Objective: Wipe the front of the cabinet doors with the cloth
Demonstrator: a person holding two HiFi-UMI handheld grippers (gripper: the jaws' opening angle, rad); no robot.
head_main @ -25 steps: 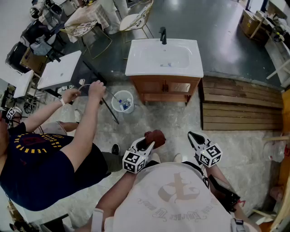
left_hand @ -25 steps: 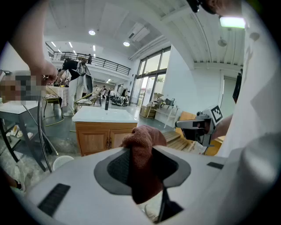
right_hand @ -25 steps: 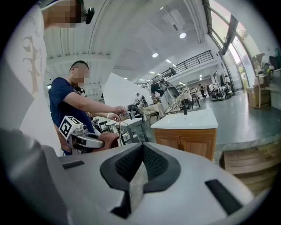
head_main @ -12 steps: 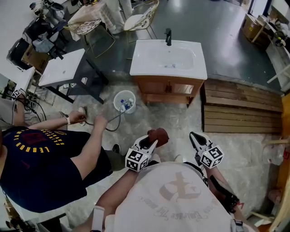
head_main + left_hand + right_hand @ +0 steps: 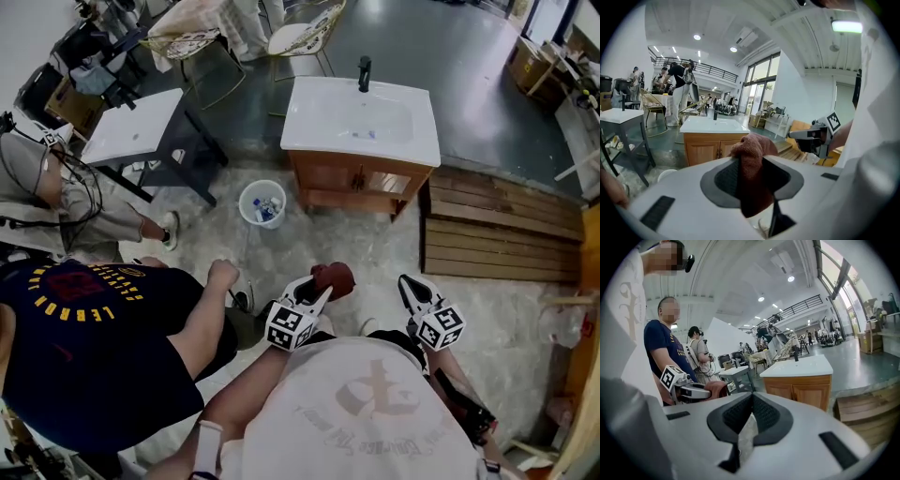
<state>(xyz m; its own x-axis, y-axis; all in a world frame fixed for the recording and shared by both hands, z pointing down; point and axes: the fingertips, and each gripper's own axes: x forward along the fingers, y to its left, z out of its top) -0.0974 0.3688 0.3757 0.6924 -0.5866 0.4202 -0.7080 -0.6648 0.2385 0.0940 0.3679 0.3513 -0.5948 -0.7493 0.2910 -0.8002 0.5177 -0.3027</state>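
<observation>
A reddish-brown cloth (image 5: 330, 277) (image 5: 750, 164) is pinched in my left gripper (image 5: 317, 289) (image 5: 751, 165), whose jaws are shut on it at waist height. My right gripper (image 5: 409, 287) (image 5: 751, 414) is beside it, jaws shut with nothing between them. The wooden vanity cabinet (image 5: 349, 183) with a white sink top (image 5: 361, 117) stands ahead across the floor. Its two door fronts (image 5: 707, 150) (image 5: 802, 393) face me, some distance from both grippers. The left gripper and cloth (image 5: 717, 389) also show in the right gripper view.
A person in a dark blue shirt (image 5: 84, 337) stands close at my left; another in grey (image 5: 70, 211) is further left. A white bucket (image 5: 262, 203) sits on the floor left of the cabinet, a white table (image 5: 131, 127) beyond it. Wooden pallets (image 5: 502, 225) lie right.
The person in the blue shirt drew the arms back from the bucket and now stands upright beside me. The view has shifted slightly toward the cabinet. Both grippers hold the same pose.
</observation>
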